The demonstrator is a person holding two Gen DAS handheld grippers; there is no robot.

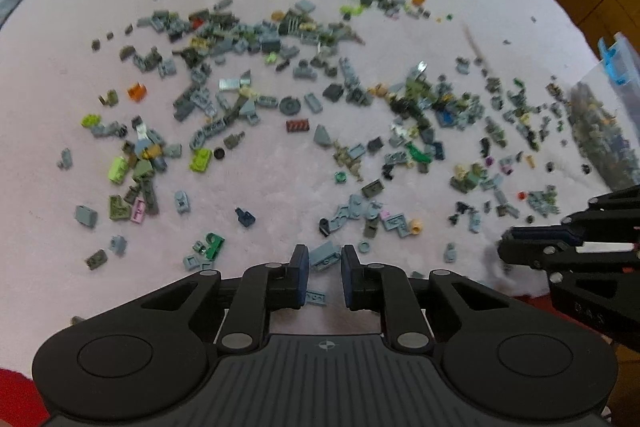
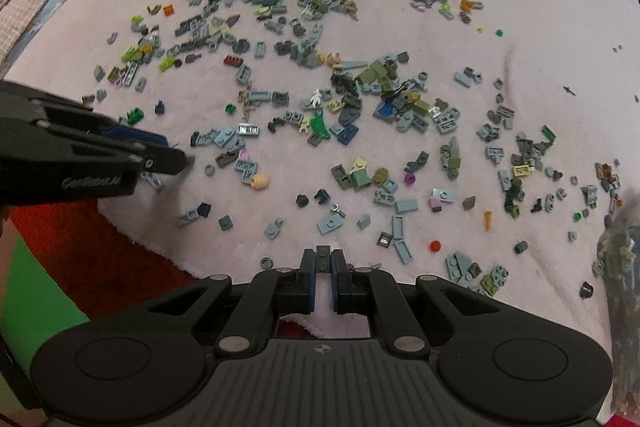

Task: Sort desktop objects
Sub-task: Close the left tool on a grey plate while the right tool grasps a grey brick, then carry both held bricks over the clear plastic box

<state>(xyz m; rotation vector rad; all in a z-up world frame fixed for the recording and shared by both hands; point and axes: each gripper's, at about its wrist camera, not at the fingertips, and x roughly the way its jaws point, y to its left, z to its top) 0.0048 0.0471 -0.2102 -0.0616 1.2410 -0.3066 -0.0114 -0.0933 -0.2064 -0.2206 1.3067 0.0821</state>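
A pale pink fleecy cloth [image 1: 280, 187] is seen spread flat, and hundreds of tiny toy building pieces [image 1: 248, 43], mostly grey with some lime, olive, orange and blue, are scattered across it in loose drifts. At the right edge of the left wrist view, a clear plastic container [image 1: 600, 131] with a blue clip is seen, already heaped with similar pieces. The left gripper [image 1: 324, 259] is held low over the near edge of the cloth with its jaws parted; a light grey sloped piece [image 1: 326, 254] lies between the fingertips, flanked but not clamped. The right gripper [image 2: 322, 259] is seen clenched on a small dark grey studded plate [image 2: 322, 255], which is pinched at the very tips of its fingers. How far the sorting has gone cannot be judged, since many pieces are in the container and many remain on the cloth. Several risks can be judged from here. The dark plate is held only by its edges, so it could be flicked out or twisted loose if it is carried quickly or squeezed unevenly. The sloped piece could be squirted sideways by its angled face when the left jaws are closed. The soft pile could be snagged and neighbouring pieces dragged, and the two grippers, being near each other, could be knocked together.
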